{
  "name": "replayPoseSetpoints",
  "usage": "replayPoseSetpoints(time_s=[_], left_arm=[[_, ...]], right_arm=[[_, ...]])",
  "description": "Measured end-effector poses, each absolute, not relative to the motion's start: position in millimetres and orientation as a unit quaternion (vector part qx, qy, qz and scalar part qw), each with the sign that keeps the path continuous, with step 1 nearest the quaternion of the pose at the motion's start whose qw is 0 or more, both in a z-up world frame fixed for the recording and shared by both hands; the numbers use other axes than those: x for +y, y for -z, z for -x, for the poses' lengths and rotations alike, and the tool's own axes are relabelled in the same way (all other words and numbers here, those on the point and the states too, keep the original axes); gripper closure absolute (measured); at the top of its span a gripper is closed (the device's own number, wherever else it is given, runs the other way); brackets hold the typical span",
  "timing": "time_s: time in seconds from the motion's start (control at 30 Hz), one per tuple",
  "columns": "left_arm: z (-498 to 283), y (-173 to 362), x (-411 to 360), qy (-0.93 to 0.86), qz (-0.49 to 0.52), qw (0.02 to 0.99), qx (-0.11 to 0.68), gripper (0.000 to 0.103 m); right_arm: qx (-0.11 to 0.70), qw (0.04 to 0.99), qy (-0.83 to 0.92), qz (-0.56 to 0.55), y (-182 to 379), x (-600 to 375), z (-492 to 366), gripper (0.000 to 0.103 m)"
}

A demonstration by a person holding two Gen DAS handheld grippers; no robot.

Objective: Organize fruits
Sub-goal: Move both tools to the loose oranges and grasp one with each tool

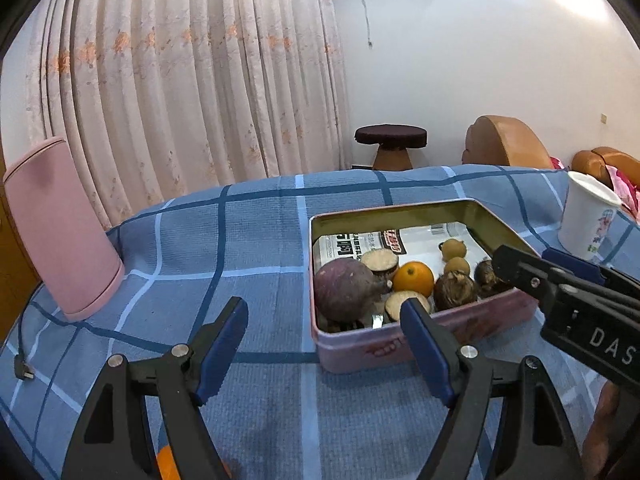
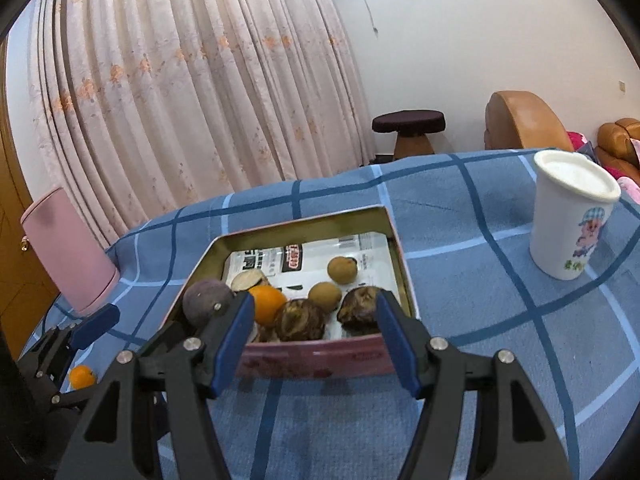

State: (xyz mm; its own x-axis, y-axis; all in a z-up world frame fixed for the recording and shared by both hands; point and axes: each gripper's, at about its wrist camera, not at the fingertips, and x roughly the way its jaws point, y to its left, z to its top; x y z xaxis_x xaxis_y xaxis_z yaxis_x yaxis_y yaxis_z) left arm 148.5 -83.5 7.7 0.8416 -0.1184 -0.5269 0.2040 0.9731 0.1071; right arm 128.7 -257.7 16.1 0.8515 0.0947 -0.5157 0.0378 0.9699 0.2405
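Observation:
A pink tin box [image 1: 400,346] [image 2: 312,360] sits on the blue checked cloth. It holds a purple fruit [image 1: 344,290] [image 2: 208,300], an orange [image 1: 414,277] [image 2: 268,304], two small tan fruits [image 2: 342,271], brown shrivelled fruits [image 1: 456,290] [image 2: 300,320] and cut pieces [image 1: 380,260]. My left gripper [image 1: 324,344] is open and empty, just in front of the box's near left corner. My right gripper [image 2: 316,344] is open and empty at the box's near wall; it also shows in the left wrist view [image 1: 532,268]. A second orange [image 2: 82,376] lies on the cloth under the left gripper.
A pink cylinder [image 1: 60,228] [image 2: 68,252] stands at the left with a cable and plug [image 1: 22,366]. A white cup [image 1: 588,216] [image 2: 572,216] stands at the right. Curtains, a stool [image 1: 390,144] and sofas lie beyond the table's far edge.

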Motion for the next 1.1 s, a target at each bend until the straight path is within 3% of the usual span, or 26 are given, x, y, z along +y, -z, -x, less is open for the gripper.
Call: replayPoseSetpoints(time_s=[0.17, 0.6, 1.1], left_arm=[[-134.2, -6.5, -78.8, 0.096, -0.086, 0.954, 0.271, 0.023], [-112.9, -4.8, -44.4, 0.101, -0.07, 0.95, 0.286, 0.023], [-121.0, -3.2, 96.5, -0.015, -0.057, 0.941, 0.334, 0.023]], right_arm=[[0.285, 0.95, -0.032, -0.12, -12.8, -248.0, -122.0, 0.042], [0.297, 0.948, -0.07, -0.091, -7.7, -212.7, -104.1, 0.042], [0.362, 0.898, -0.247, -0.046, 5.7, -111.5, -110.5, 0.041]])
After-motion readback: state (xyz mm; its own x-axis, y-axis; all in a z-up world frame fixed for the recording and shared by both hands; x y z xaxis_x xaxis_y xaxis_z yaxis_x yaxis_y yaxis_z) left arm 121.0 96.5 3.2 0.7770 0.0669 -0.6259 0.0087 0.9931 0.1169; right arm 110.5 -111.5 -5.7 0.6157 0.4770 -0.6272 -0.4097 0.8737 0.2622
